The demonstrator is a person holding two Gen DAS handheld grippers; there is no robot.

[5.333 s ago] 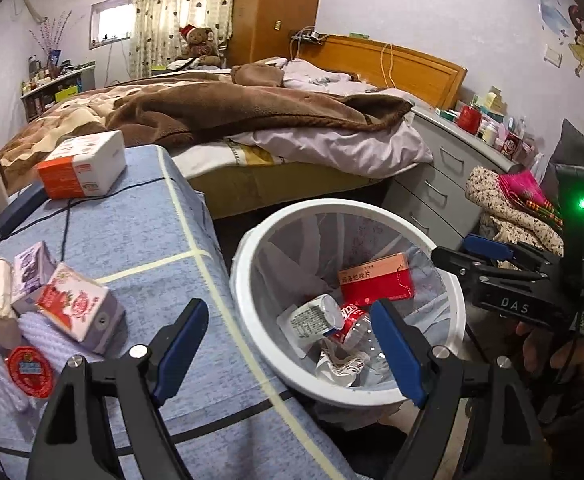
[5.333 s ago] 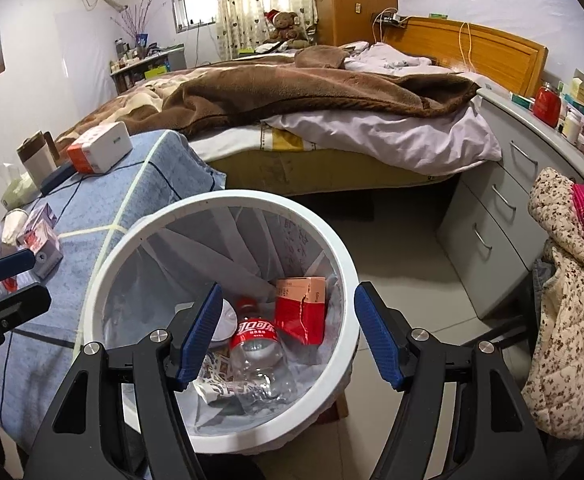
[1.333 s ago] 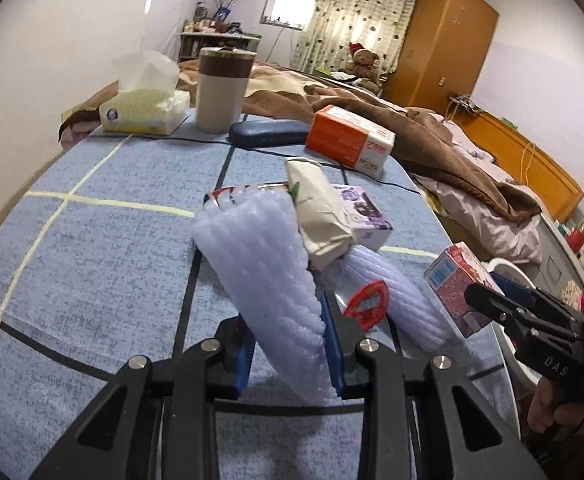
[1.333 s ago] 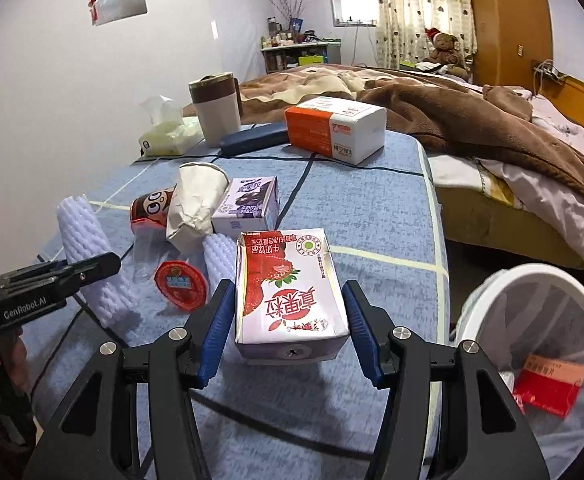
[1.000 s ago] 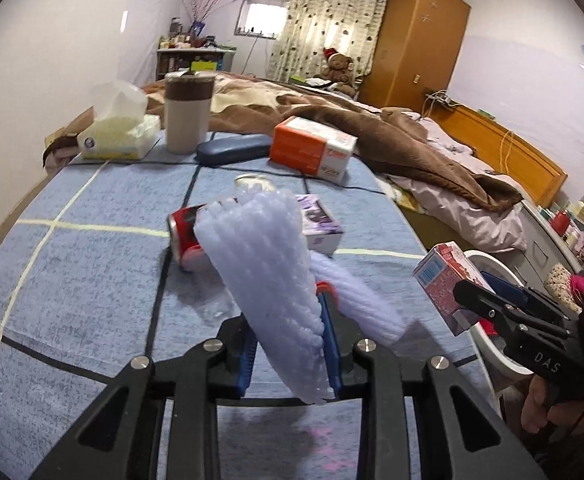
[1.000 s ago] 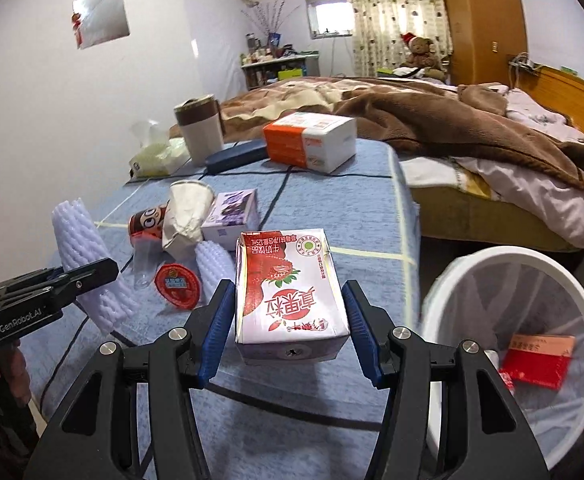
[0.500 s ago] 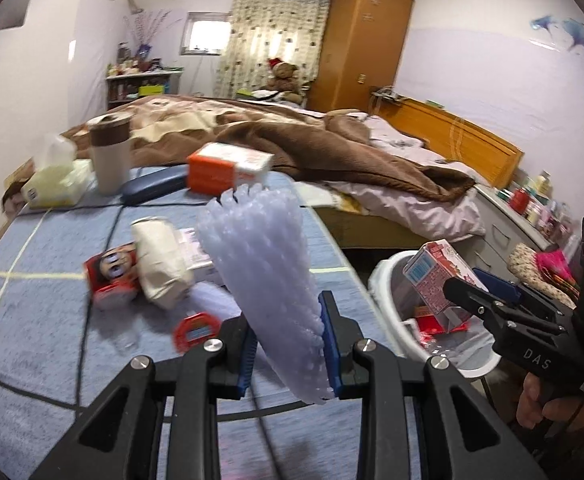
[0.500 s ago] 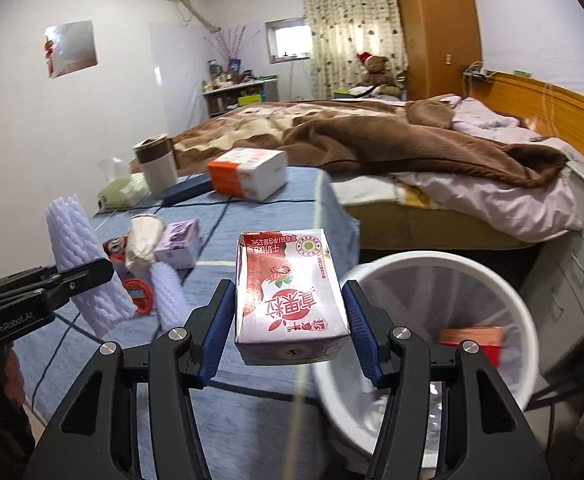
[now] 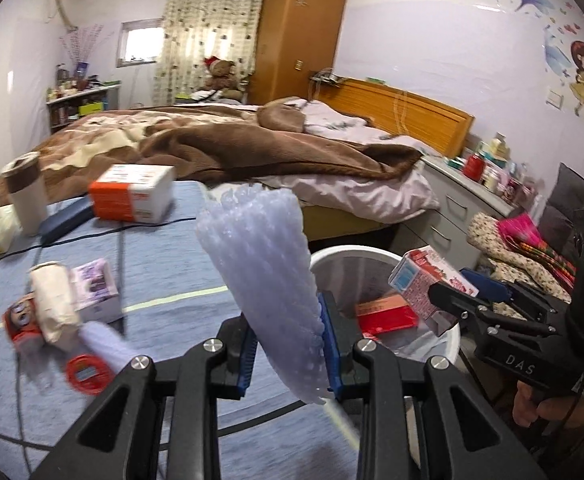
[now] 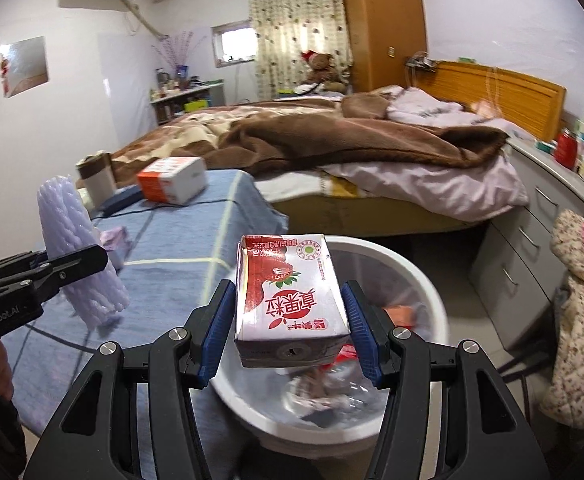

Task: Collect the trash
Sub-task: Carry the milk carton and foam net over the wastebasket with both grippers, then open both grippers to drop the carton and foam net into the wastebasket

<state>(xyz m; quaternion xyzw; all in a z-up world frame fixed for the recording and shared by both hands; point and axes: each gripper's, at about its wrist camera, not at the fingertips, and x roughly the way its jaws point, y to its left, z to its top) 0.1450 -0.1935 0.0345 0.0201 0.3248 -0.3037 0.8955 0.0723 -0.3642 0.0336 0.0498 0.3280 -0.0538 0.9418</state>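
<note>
My left gripper (image 9: pixel 289 344) is shut on a pale purple foam fruit net (image 9: pixel 263 276), held above the blue-clothed table's right edge, just left of the white trash bin (image 9: pixel 376 256). My right gripper (image 10: pixel 289 320) is shut on a red and white strawberry milk carton (image 10: pixel 289 300), held over the bin (image 10: pixel 424 280). The carton also shows in the left wrist view (image 9: pixel 428 284), and the foam net in the right wrist view (image 10: pixel 77 248). A red box (image 9: pixel 386 314) and other trash lie in the bin.
On the table (image 9: pixel 163 280) lie a crumpled paper cup (image 9: pixel 53 304), a purple box (image 9: pixel 95 292), a red can (image 9: pixel 21 320), a red lid (image 9: pixel 85 372), a second foam net (image 9: pixel 99 340), an orange-white box (image 9: pixel 131 192) and a tumbler (image 9: pixel 21 196). A bed (image 9: pixel 251 152) and grey drawers (image 10: pixel 532 248) stand behind.
Both grippers have swung right from the table toward the bin, each still holding its item. The milk carton is now over the bin opening.
</note>
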